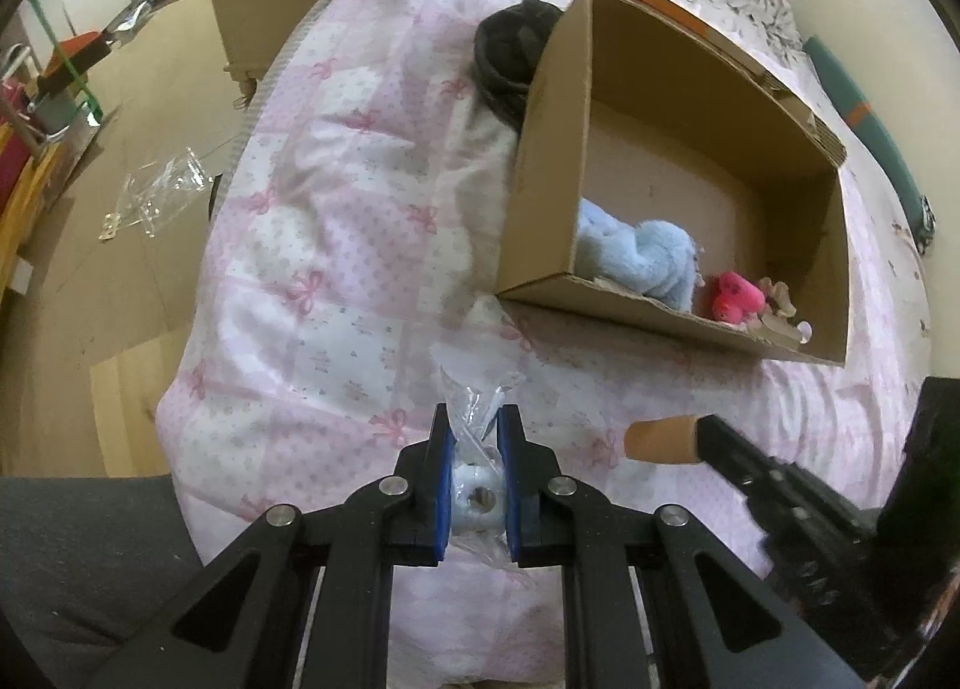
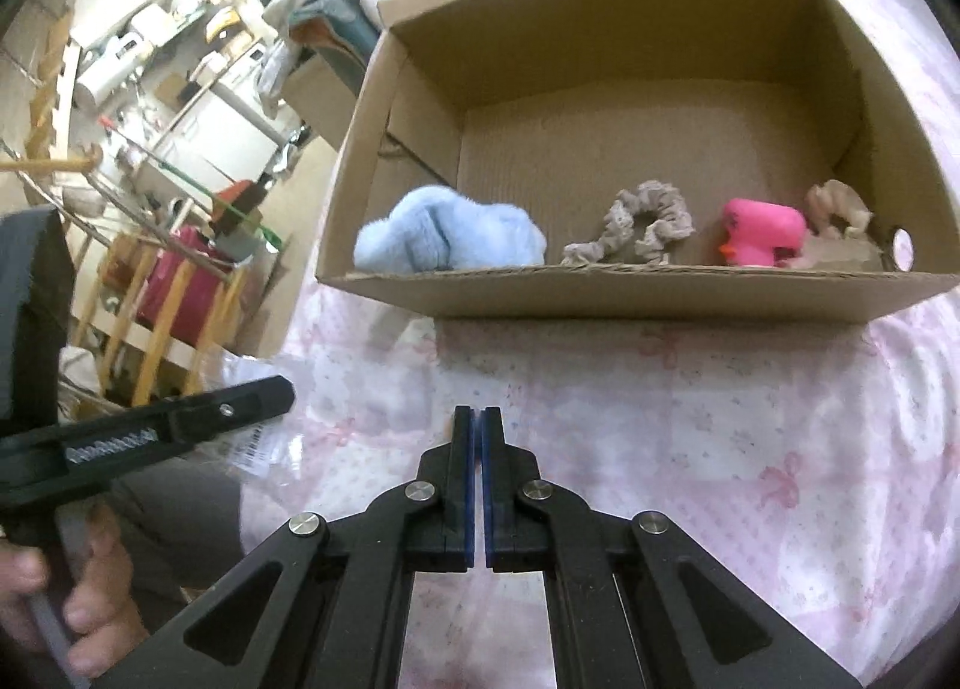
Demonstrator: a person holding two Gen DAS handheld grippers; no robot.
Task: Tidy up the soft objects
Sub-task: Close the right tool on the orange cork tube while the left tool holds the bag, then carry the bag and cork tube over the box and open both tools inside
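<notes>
My left claw point(image 1: 474, 449) is clamped on a crumpled clear plastic bag point(image 1: 474, 407) with a pale blue-white soft thing point(image 1: 477, 500) inside it, pinched between the blue pads just above the pink-and-white quilt point(image 1: 336, 245) on the bed. My right claw point(image 2: 478, 443) has its pads pressed together with nothing between them, hanging over the same quilt at the near side of the cardboard box point(image 2: 600, 293). The box sits open on the bed, far from both claws. Inside it, along the near wall, I see a light blue plush point(image 2: 444, 239) at the left, a beige scrunchie point(image 2: 636, 230) in the middle, a pink toy point(image 2: 762, 233) to its right, and a pale fabric piece point(image 2: 837, 206) at the far right, touching the pink toy. From the left wrist view a dark bundle point(image 1: 510, 47) lies on the quilt against the box's outer left wall. The person's hand point(image 2: 66, 587) grips the left tool's handle at the lower left of the right wrist view.
</notes>
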